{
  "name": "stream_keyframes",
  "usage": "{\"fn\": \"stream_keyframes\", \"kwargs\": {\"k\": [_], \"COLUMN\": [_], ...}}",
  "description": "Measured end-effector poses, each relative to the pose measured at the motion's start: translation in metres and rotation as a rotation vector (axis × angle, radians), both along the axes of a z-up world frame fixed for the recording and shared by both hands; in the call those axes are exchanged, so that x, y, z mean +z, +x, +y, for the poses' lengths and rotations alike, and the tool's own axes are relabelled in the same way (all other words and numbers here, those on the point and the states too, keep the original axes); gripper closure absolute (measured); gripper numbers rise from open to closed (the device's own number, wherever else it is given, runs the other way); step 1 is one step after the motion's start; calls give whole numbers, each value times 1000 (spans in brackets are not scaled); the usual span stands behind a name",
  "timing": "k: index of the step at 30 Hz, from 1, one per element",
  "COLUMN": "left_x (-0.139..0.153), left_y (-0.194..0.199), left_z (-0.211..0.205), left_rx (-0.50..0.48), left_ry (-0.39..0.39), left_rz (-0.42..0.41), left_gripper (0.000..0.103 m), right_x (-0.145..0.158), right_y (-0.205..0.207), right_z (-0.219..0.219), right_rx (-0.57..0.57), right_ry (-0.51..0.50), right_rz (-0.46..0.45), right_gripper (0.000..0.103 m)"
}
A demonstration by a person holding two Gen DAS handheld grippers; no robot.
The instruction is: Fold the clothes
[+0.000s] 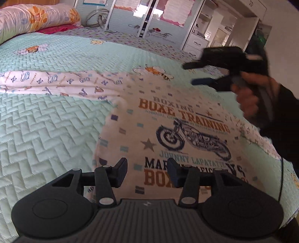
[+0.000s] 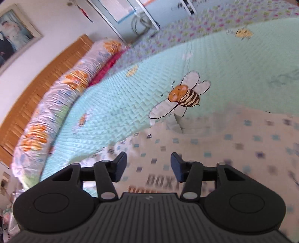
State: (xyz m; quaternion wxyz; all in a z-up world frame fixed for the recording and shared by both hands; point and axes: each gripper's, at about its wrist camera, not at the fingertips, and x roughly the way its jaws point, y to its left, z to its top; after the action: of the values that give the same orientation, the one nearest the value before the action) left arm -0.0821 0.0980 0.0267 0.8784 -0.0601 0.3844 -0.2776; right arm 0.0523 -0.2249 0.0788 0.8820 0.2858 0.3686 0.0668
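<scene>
Printed shirt [image 1: 168, 130] flat on bed quilt [image 1: 56, 130]; left claw [image 1: 147, 172] and right claw [image 2: 148, 167] apart, empty, above shirt.

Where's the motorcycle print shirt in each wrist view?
Left wrist: shirt centre-right, motorcycle graphic fully visible, one sleeve stretching left.
Right wrist: shirt lower right, only blurred lettering showing above the camera body.
Shared landmark: bee on the quilt by the shirt's top edge.

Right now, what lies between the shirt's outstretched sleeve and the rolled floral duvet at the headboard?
Only bare quilted bedspread, with one printed bee on it, separates the sleeve from the duvet; the left wrist view shows it.
</scene>
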Motion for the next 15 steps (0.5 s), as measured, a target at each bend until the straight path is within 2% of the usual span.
{"fn": "stream_keyframes", "kwargs": {"k": [1, 4, 5, 6, 9, 11, 15], "left_x": [-5, -15, -16, -17, -21, -21, -22], "left_y": [-1, -5, -7, -9, -15, -15, -13], "left_z": [0, -3, -4, -5, -6, -4, 2], "left_rx": [-3, -9, -14, -20, -38, -43, -31], "left_ry": [3, 16, 18, 20, 29, 10, -38], "left_rz": [4, -41, -59, -74, -114, -112, -102], "left_gripper": [53, 53, 53, 52, 49, 46, 46], "right_x": [-14, -57, -66, -72, -68, -55, -16], "right_y": [23, 79, 92, 103, 135, 146, 103], "right_z": [5, 16, 17, 16, 13, 15, 6], "right_rx": [-13, -26, -44, -64, -72, -69, -30], "right_ry": [-15, -75, -102, -122, -117, -182, -201], "right_rz": [37, 138, 148, 113, 74, 63, -29], "right_gripper": [67, 83, 95, 103, 103, 103, 101]}}
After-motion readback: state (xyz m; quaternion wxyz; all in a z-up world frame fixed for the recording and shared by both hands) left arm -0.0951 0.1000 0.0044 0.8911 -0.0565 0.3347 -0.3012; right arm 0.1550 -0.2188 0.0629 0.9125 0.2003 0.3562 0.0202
